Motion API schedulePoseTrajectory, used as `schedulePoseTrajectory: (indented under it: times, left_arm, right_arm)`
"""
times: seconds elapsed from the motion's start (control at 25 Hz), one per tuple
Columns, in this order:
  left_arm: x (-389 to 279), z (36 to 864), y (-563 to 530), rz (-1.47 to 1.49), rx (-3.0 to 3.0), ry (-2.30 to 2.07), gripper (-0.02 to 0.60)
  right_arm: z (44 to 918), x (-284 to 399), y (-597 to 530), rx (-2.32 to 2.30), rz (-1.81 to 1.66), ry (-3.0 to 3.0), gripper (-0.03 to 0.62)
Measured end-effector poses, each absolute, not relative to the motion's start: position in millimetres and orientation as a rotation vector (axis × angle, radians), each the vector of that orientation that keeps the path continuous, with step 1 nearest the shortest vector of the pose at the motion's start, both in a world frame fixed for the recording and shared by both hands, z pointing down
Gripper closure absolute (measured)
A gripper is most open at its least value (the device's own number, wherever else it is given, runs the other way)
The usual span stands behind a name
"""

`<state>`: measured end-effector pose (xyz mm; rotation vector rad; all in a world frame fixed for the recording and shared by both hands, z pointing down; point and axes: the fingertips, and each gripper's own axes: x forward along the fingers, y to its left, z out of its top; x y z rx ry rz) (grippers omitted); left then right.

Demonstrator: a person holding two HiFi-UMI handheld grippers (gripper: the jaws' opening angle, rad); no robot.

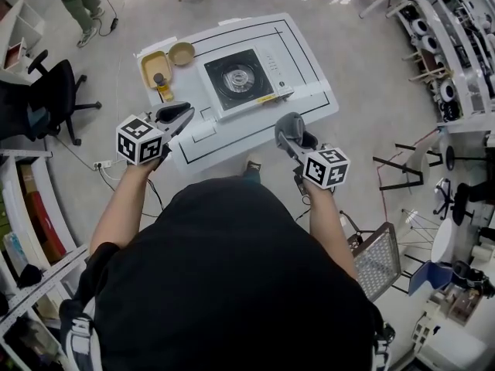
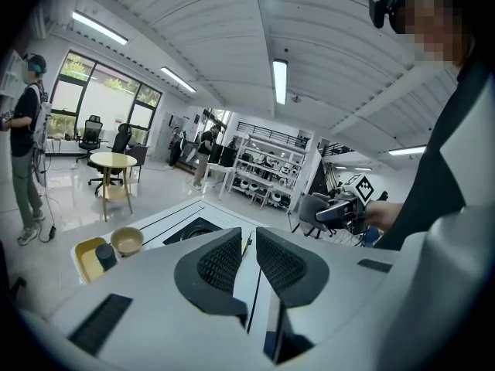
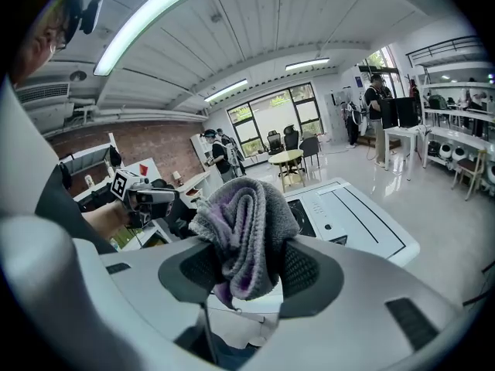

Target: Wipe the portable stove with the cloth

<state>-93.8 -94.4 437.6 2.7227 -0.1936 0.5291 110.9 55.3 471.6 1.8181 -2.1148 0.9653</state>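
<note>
- Right gripper, head view: clamped on the cloth, held at the near edge of the table, short of the stove. Left gripper is at the near left corner.
- Head view, layout: stove sits mid-table. A tray and bowl lie just beside its left edge. The table strip to the stove's right is bare.
- Left gripper view: jaws drawn almost together, nothing between them. Stove, tray and bowl lie ahead on the table.
- Right gripper view: cloth is bunched in a thick wad between the jaws and sticks out past the tips. Stove lies beyond and below it.
- Step, my reading: cloth is in hand and wiping has not begun.
- Next move calls for reaching forward and down until the wad presses flat on the stove top.
- Room: open approach from the near and right sides. Strokes toward the left edge should stop short of tray and bowl.
</note>
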Motion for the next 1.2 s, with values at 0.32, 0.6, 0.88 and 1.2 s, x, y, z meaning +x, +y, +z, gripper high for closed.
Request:
schedulePoseTrajectory:
  times: [0.32, 0.6, 0.88, 1.2]
  left_arm:
    - [-30.5, 429.0, -113.2, 0.515, 2.714, -0.271, 0.506]
    - [13.6, 423.2, -128.8, 0.488, 2.698, -0.377, 0.506]
    - [24.8, 423.4, -138.8, 0.487, 2.674, -0.519, 0.506]
    - [29.1, 428.4, -141.1, 0.466, 2.615, -0.698, 0.506]
  right_arm:
    - [475.7, 187.9, 30.9, 1.764, 0.967, -2.139, 0.384]
    - [489.5, 237.7, 6.5, 1.669, 0.973, -2.17, 0.384]
    - [506.9, 267.0, -29.8, 1.521, 0.952, -2.221, 0.384]
    - [520.2, 289.8, -67.2, 1.372, 0.896, -2.27, 0.384]
